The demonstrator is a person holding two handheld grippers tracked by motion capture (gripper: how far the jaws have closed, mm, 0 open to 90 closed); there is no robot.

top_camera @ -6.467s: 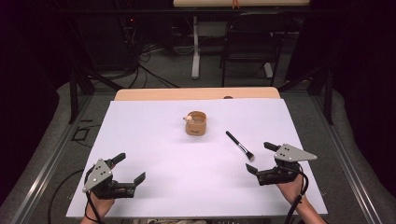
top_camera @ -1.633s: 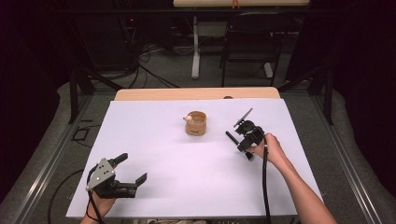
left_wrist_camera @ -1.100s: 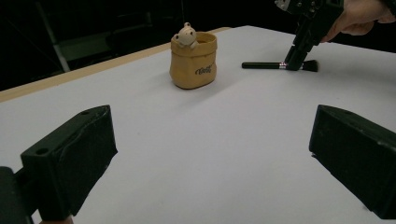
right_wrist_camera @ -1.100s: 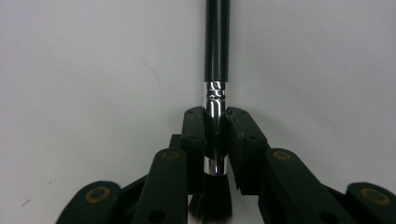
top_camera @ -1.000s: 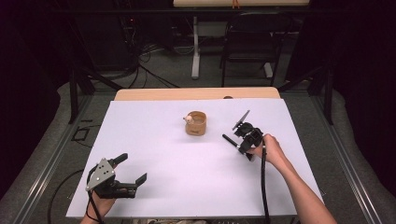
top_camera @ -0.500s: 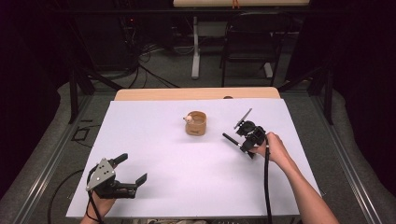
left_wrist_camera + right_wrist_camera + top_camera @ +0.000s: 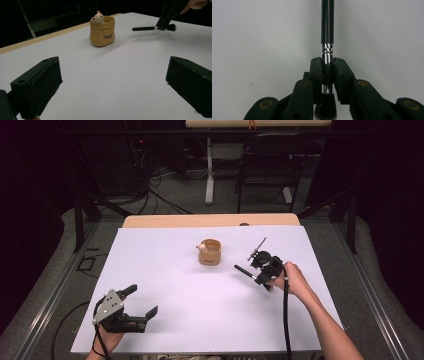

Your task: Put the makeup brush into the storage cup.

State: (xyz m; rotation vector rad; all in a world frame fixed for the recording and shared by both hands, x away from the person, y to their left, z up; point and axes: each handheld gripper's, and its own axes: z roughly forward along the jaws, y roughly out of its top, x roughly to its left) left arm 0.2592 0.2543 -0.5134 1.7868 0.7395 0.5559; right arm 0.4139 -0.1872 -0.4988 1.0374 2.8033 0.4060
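Note:
A black-handled makeup brush [image 7: 327, 22] with a silver ferrule is clamped between the jaws of my right gripper [image 7: 327, 67], bristles toward the camera. From above, the right gripper [image 7: 261, 270] holds the brush [image 7: 245, 271] just over the white table, right of a small tan sack-shaped pot [image 7: 210, 252] with a bear figure on its rim. In the left gripper view the brush [image 7: 145, 28] hangs level above the table, beyond the pot [image 7: 102, 31]. My left gripper [image 7: 134, 301] rests at the near left of the table, jaws wide apart with nothing between them.
The white sheet [image 7: 175, 285] covers a wooden table whose bare far edge [image 7: 200, 220] shows behind it. Beyond the table stand a chair [image 7: 265, 175] and cables on a dark floor.
Since the first frame my right gripper went from the near right edge to the brush and closed on it. Over the last second it shifted only slightly. The left gripper stayed put.

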